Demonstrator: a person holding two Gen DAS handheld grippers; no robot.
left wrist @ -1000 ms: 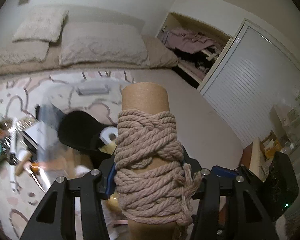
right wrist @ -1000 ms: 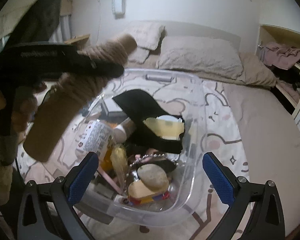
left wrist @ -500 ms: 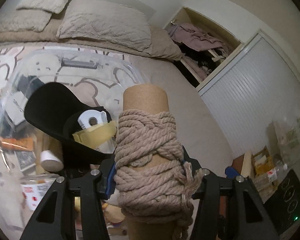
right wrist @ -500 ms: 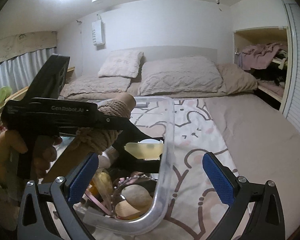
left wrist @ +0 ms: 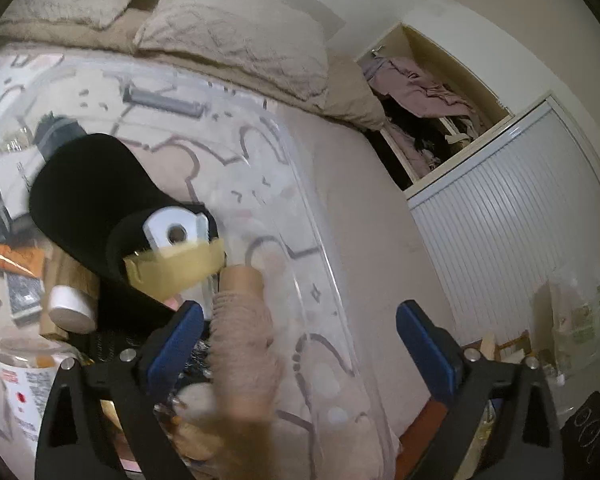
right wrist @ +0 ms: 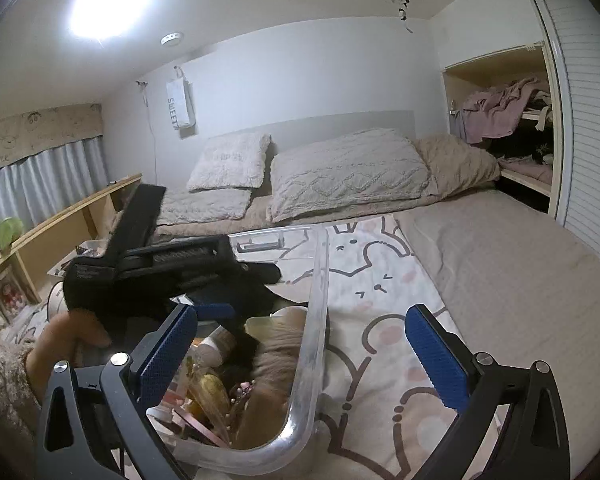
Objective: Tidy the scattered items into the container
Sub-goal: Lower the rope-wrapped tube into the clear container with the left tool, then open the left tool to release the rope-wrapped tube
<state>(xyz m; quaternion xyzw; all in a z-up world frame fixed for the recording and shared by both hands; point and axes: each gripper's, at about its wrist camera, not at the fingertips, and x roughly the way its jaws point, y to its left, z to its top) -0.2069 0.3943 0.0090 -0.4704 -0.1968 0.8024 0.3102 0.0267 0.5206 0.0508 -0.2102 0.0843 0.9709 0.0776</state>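
Observation:
The rope-wound cardboard tube [left wrist: 242,344] is blurred, inside the clear plastic bin [left wrist: 300,184] against its right wall, free between my open left gripper's [left wrist: 298,340] jaws. In the right wrist view the tube [right wrist: 278,350] lies among the bin's contents behind the clear wall [right wrist: 314,312]. The left gripper [right wrist: 172,268] hangs over the bin there. My right gripper [right wrist: 302,352] is open and empty, straddling the bin's near corner.
The bin holds a black cap [left wrist: 88,200] with a tape roll [left wrist: 176,256], a white jar [left wrist: 70,308], a labelled bottle [left wrist: 20,384] and small items. It sits on a patterned blanket [right wrist: 380,280] on the bed. Pillows [right wrist: 340,172] lie beyond; closet [right wrist: 508,120] at right.
My left gripper opened and let go of the rope tube, which dropped into the bin. The right gripper tilted up and drew back slightly from the bin.

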